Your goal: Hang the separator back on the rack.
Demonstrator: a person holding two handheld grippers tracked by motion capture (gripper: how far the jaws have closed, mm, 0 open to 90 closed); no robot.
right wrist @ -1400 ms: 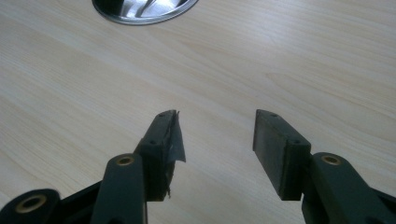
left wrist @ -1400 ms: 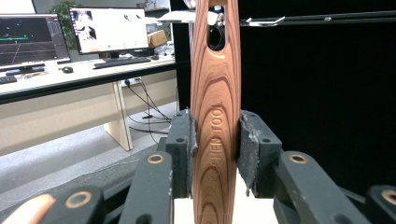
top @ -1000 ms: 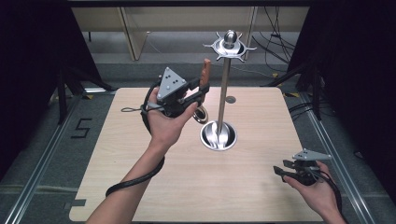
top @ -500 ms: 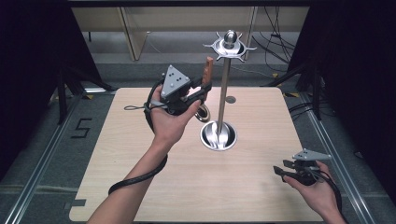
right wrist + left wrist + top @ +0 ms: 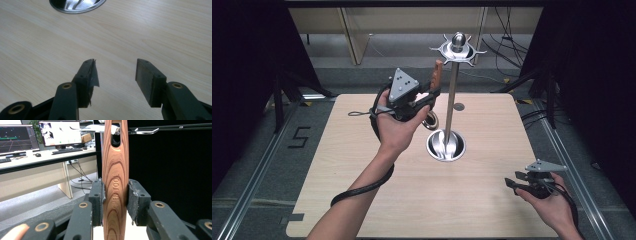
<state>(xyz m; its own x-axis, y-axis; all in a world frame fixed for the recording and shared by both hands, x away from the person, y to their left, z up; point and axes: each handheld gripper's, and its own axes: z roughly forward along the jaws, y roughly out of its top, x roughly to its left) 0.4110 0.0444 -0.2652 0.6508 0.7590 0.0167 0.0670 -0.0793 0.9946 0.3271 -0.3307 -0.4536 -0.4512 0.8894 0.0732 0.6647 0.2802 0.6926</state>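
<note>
Wood tabletop (image 5: 362, 150) with rack (image 5: 451, 100). Left tool (image 5: 432, 95) pinches handle (image 5: 115, 182) upright, just left of rack's top hooks. Right tool (image 5: 512, 184) spread, idle, well below-right of rack. Next: likely hang the handle's hole on a hook.

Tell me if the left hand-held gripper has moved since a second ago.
Yes, slightly. The left hand-held gripper has carried the wooden handle a little right, closer to the stand's pole.
</note>
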